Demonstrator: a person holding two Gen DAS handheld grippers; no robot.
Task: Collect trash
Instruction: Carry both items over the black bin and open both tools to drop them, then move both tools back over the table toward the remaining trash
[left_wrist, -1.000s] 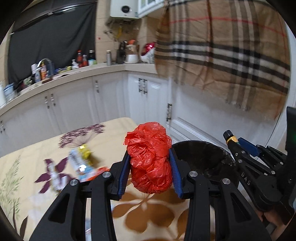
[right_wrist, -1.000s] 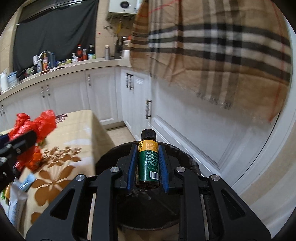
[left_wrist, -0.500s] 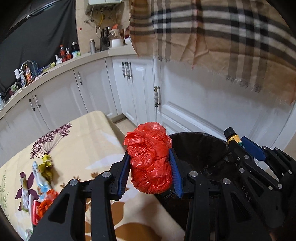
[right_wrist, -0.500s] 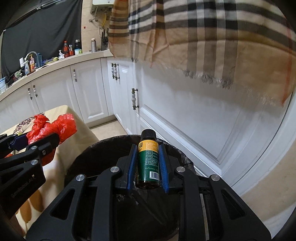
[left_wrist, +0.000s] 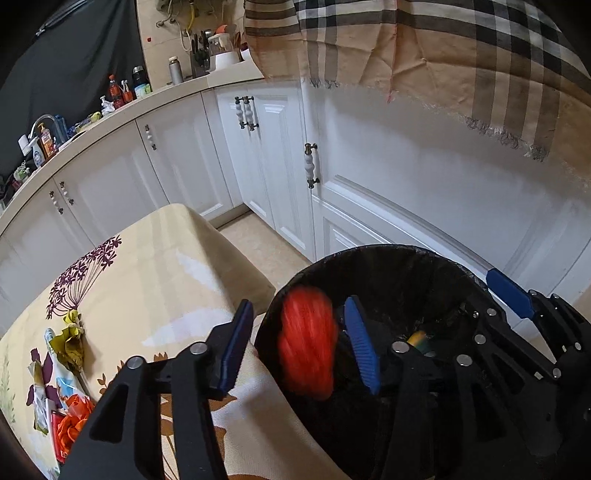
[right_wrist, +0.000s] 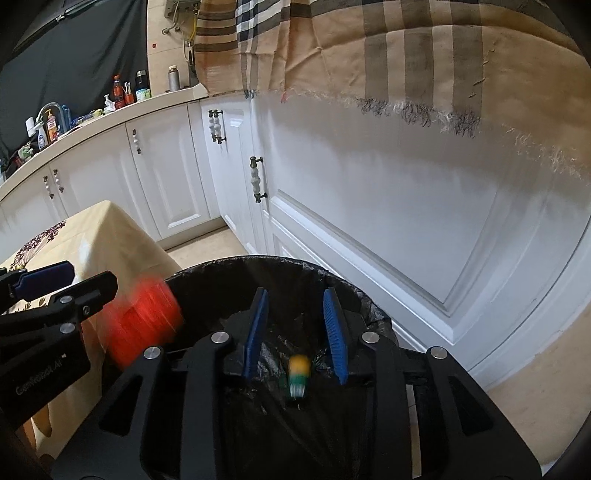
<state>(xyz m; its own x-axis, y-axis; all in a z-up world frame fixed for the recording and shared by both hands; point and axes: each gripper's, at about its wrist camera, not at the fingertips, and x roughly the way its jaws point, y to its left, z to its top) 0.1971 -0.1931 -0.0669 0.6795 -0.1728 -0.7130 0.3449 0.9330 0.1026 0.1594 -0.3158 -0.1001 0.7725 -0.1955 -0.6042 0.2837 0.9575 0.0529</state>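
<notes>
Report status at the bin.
Left gripper and right gripper opening, fingers clear. Red bag and bottle dropping into bin. Nothing in the way.

A: What is the right gripper (right_wrist: 295, 326) doing?

B: Its jaws are opening over the black-lined trash bin (right_wrist: 207, 277). The green bottle (right_wrist: 297, 374) is showing as a blur below the blue pads, touching neither.

A: And on the left?

B: The left gripper (right_wrist: 55, 291) is reaching in by the bin's rim, and the red plastic bag (right_wrist: 142, 325) is blurring just beside it, at the tablecloth's (right_wrist: 99, 232) edge.
</notes>
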